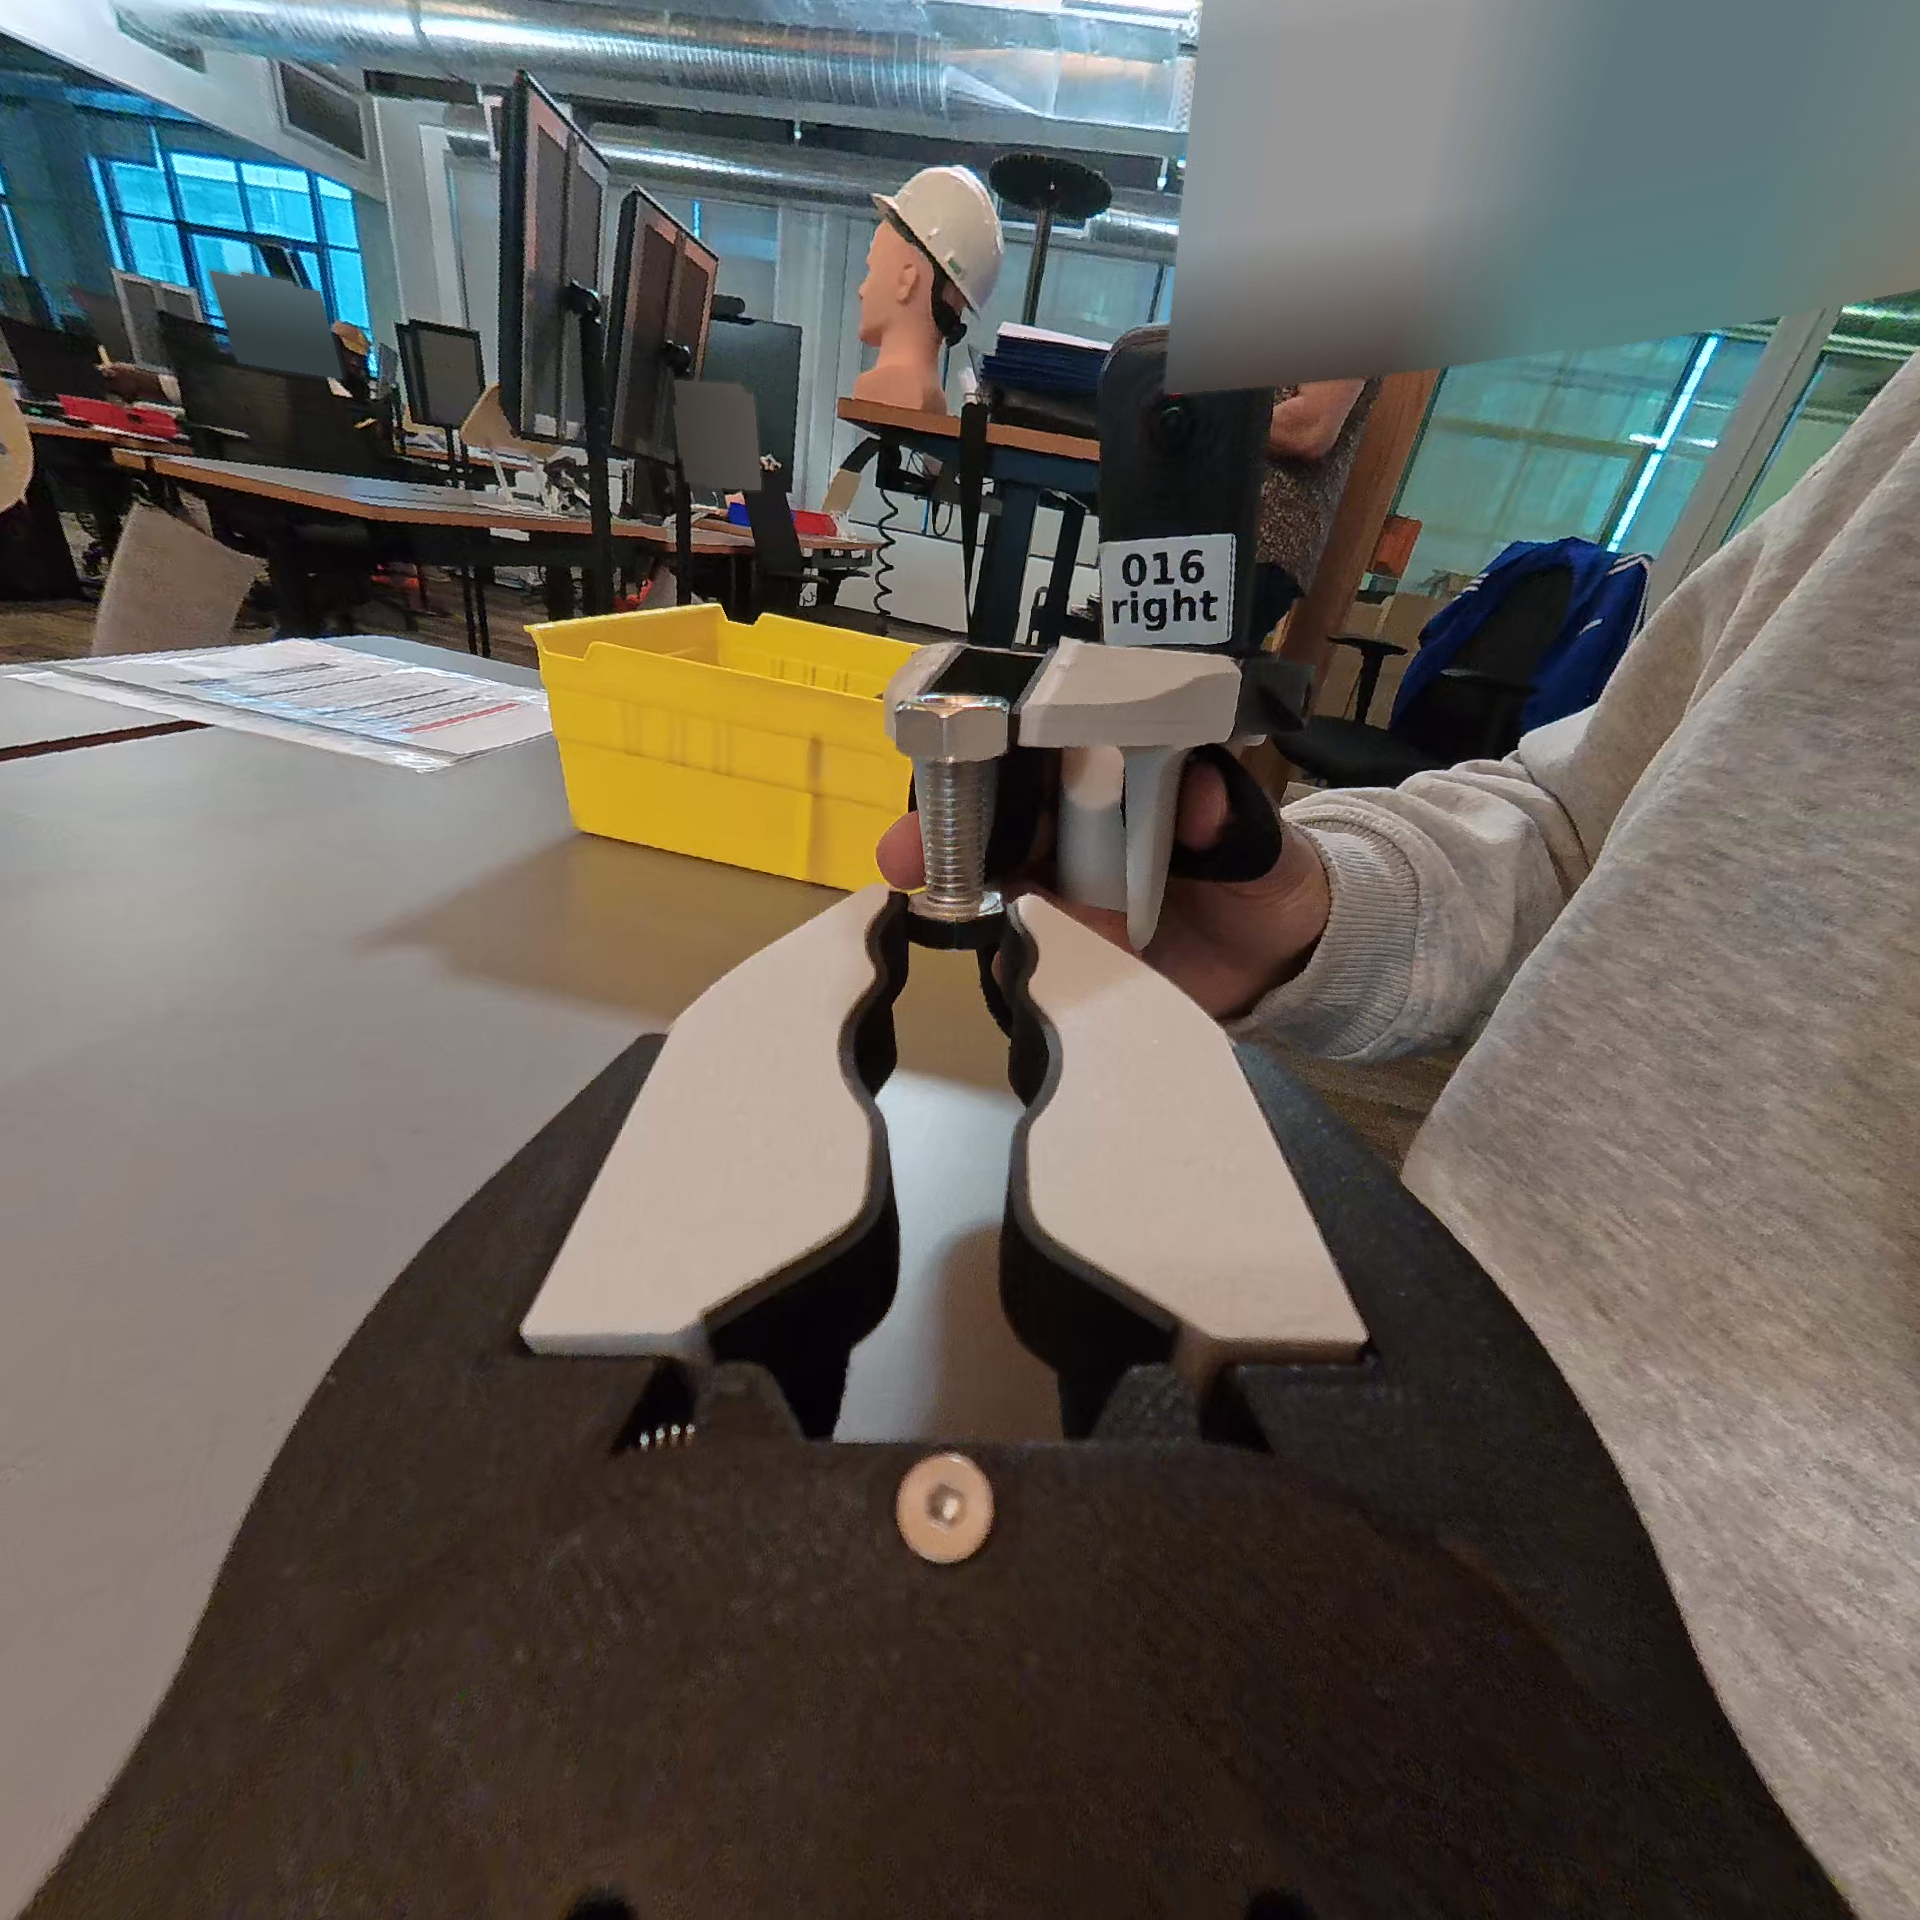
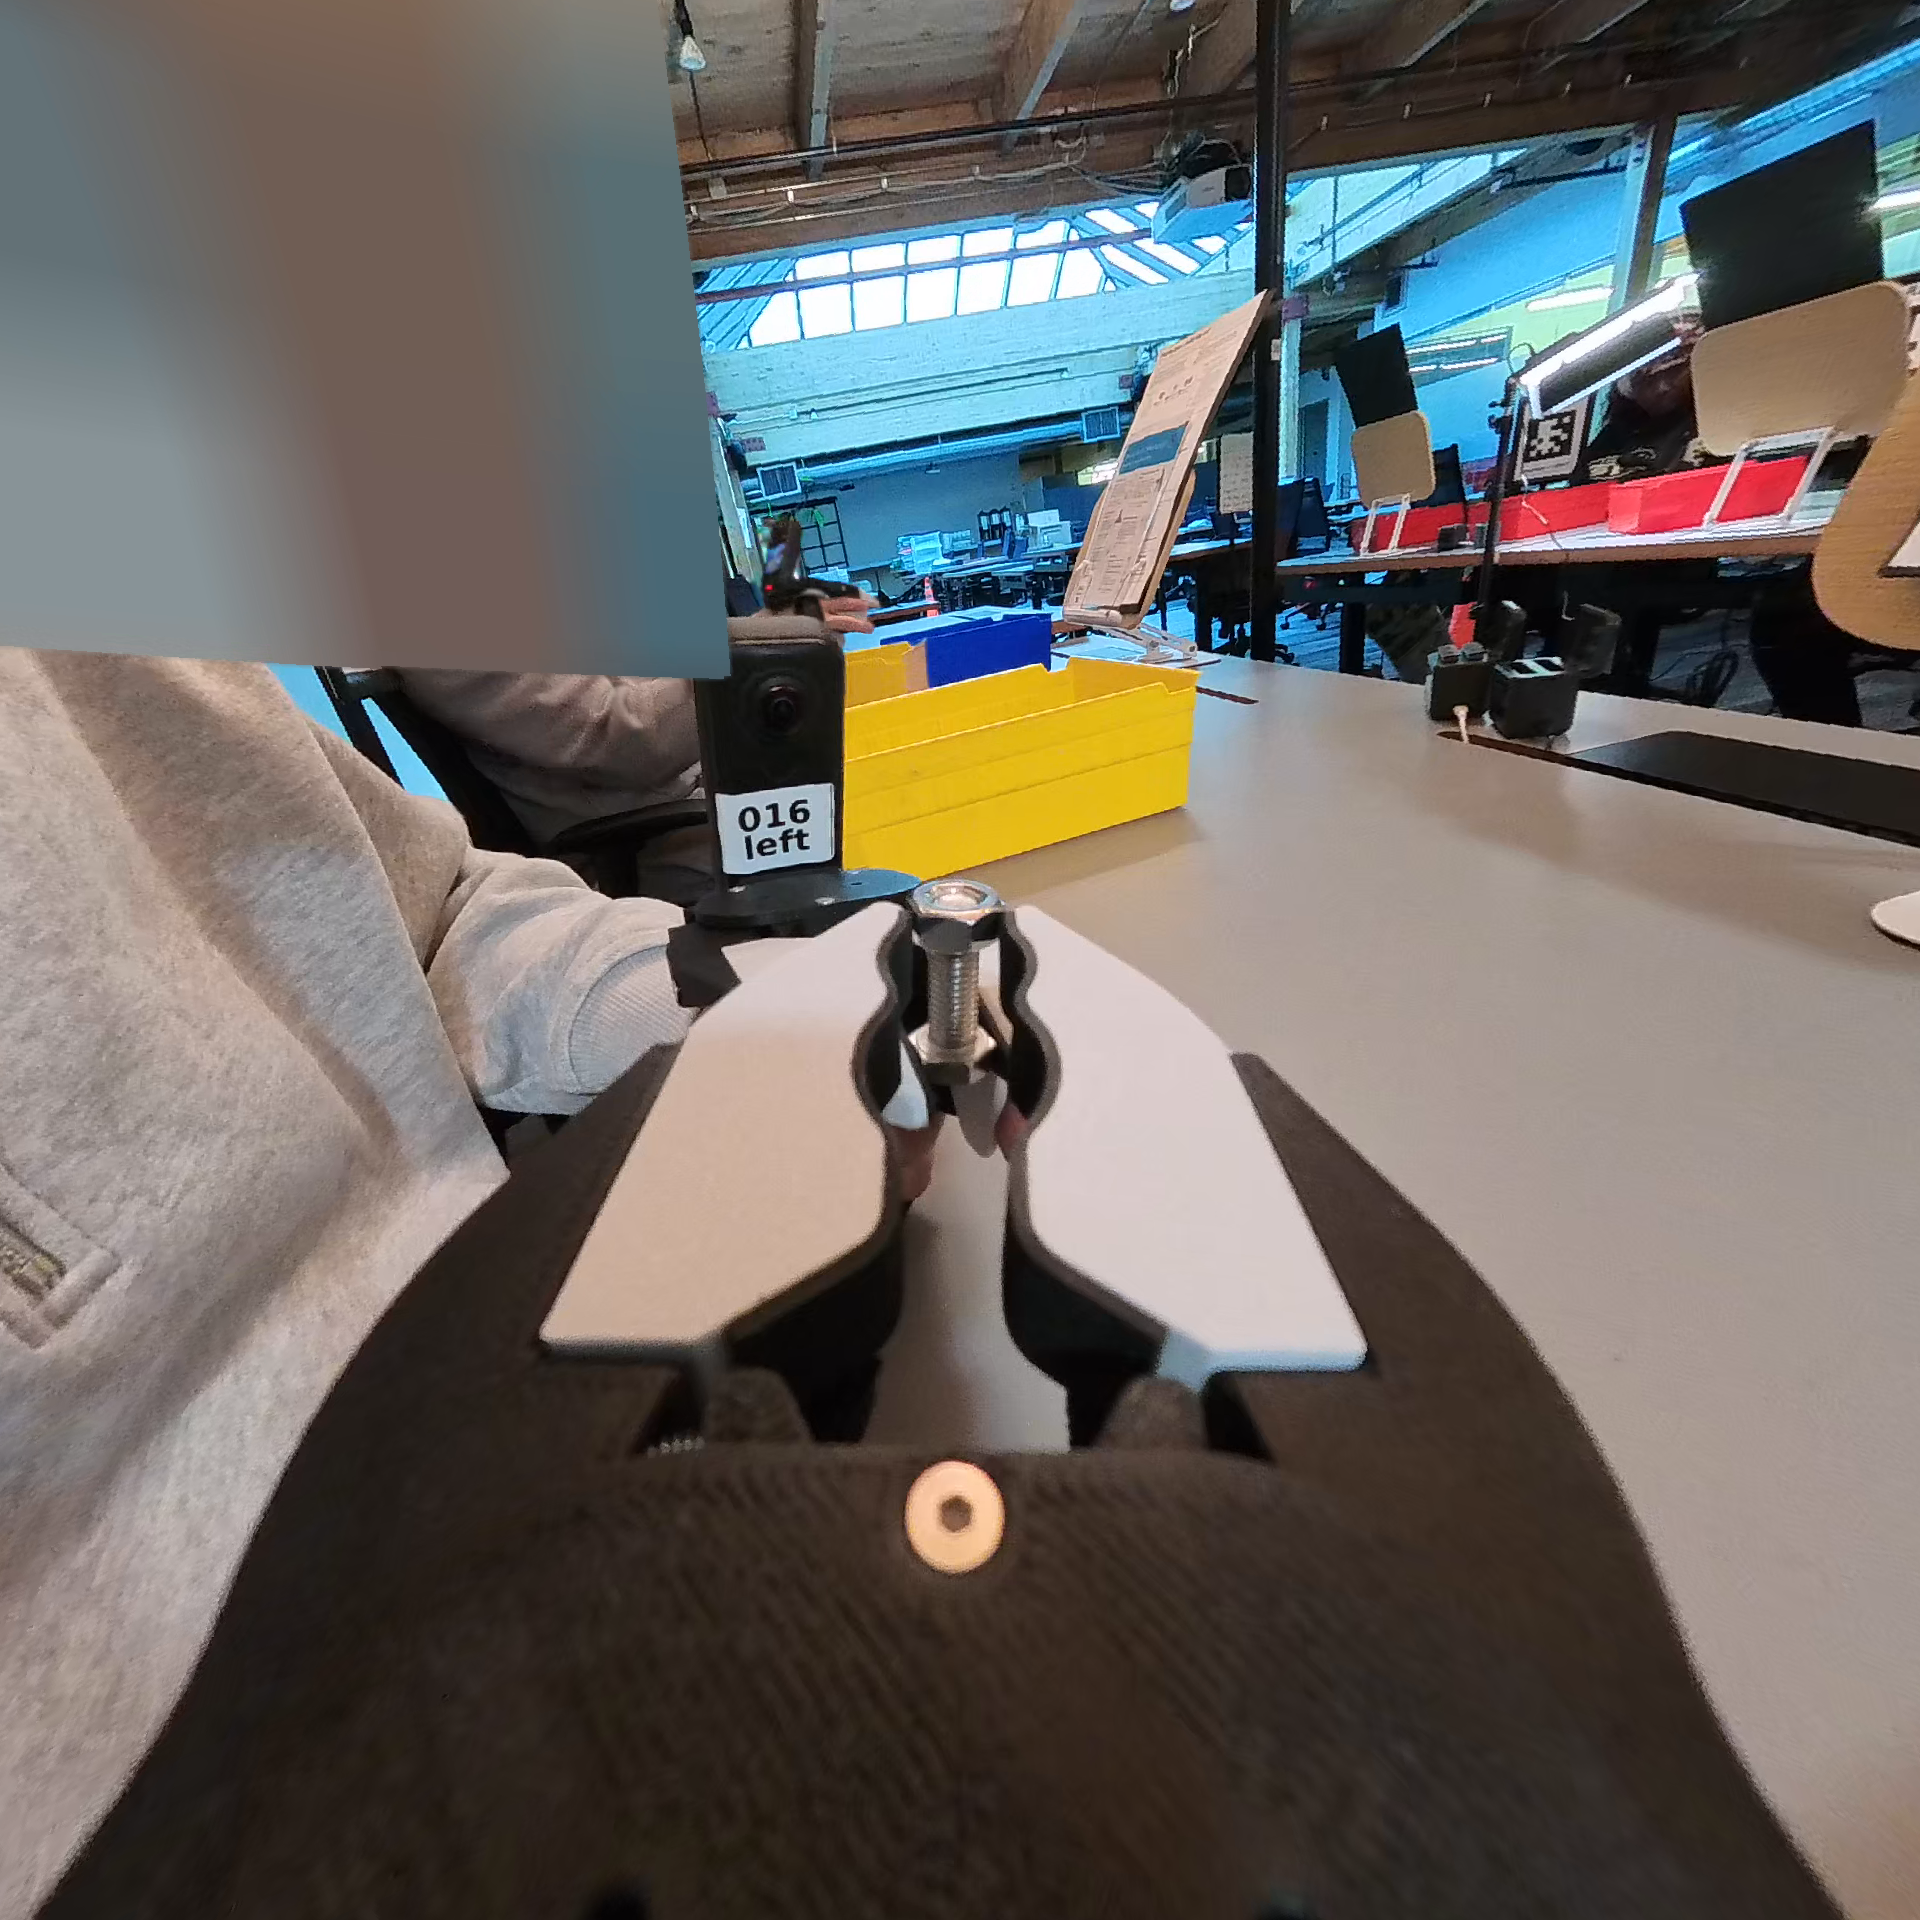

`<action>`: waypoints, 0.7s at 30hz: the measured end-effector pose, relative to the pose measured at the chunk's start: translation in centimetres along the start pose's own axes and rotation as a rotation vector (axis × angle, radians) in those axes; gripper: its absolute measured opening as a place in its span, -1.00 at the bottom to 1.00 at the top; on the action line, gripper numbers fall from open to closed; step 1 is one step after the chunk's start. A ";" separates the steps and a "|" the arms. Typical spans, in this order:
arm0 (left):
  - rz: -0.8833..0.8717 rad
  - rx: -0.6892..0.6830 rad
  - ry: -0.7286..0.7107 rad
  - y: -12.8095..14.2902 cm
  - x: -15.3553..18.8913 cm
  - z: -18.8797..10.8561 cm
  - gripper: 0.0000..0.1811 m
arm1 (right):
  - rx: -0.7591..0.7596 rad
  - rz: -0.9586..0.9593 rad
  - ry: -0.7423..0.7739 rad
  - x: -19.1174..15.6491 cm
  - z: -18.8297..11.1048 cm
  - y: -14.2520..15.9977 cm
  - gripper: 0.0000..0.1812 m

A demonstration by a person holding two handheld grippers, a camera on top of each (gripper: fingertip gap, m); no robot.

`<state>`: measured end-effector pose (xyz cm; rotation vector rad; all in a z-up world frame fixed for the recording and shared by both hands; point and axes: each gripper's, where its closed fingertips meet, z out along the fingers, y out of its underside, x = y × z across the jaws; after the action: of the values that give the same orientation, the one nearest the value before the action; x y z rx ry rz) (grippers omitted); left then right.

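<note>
The bin (image 1: pixel 727 758) sat on the table (image 1: pixel 260 935), behind both grippers. A bolt (image 1: pixel 956 810) stood upright above the table, nut (image 1: pixel 954 912) at its lower end.

White printed sticker (image 1: pixel 1166 592) is sitting on a black camera mount (image 1: pixel 1184 457); second sticker (image 2: pixel 776 828) likewise. Laminated printed sheet (image 1: pixel 301 686) is lying on the surface (image 1: pixel 260 935).

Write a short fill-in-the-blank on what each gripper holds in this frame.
1. The right gripper is shut on the head of a metal ____.
2. The left gripper grips the ____ at the lower end of its thread.
3. Behind them a ____ bin stands on the table.
Missing words: bolt; nut; yellow.
</note>
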<state>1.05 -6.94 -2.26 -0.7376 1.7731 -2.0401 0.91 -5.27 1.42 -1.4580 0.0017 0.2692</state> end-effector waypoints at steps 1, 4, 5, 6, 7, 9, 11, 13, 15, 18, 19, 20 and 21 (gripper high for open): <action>0.004 -0.002 -0.004 0.0 0.0 0.0 -0.80 | -0.002 -0.001 0.001 0.0 0.0 0.0 -0.83; -0.001 -0.018 -0.002 0.3 -0.1 0.0 -0.80 | -0.012 0.011 -0.006 0.1 0.1 0.2 -0.83; 0.003 -0.019 -0.007 0.3 -0.1 0.0 -0.81 | -0.011 0.016 -0.006 0.1 0.1 0.3 -0.83; 0.007 -0.019 -0.011 0.3 -0.2 0.0 -0.81 | -0.008 0.017 -0.006 0.1 0.1 0.2 -0.83; 0.007 -0.019 -0.012 0.3 -0.2 0.0 -0.81 | -0.007 0.020 -0.008 0.1 0.0 0.2 -0.82; 0.013 -0.008 -0.025 0.1 -0.4 -0.1 -0.81 | 0.004 0.031 -0.014 0.1 0.0 0.0 -0.74; 0.006 -0.012 -0.020 0.1 -0.4 -0.1 -0.81 | 0.007 0.037 -0.013 0.1 0.0 -0.1 -0.70; 0.006 -0.013 -0.015 0.2 -0.3 0.0 -0.81 | -0.010 0.024 0.007 0.4 0.0 0.2 -0.73; 0.006 -0.011 -0.013 0.1 -0.3 0.0 -0.81 | -0.013 0.016 0.021 0.8 -0.1 0.2 -0.75; 0.002 0.010 -0.004 -0.3 -0.2 -0.2 -0.81 | 0.012 0.029 0.033 1.3 -0.6 -0.2 -0.80; 0.006 0.010 -0.005 -0.3 -0.2 -0.2 -0.81 | 0.015 0.037 0.041 1.5 -0.7 -0.2 -0.81; 0.009 0.006 -0.004 -0.3 -0.2 -0.2 -0.81 | 0.021 0.046 0.037 1.5 -0.7 -0.3 -0.81; 0.011 0.003 -0.006 -0.2 -0.2 -0.1 -0.81 | 0.032 0.055 0.018 1.2 -0.7 -0.4 -0.79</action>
<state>1.13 -6.71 -2.11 -0.7306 1.7670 -2.0309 2.31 -5.79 1.57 -1.4303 0.0604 0.3003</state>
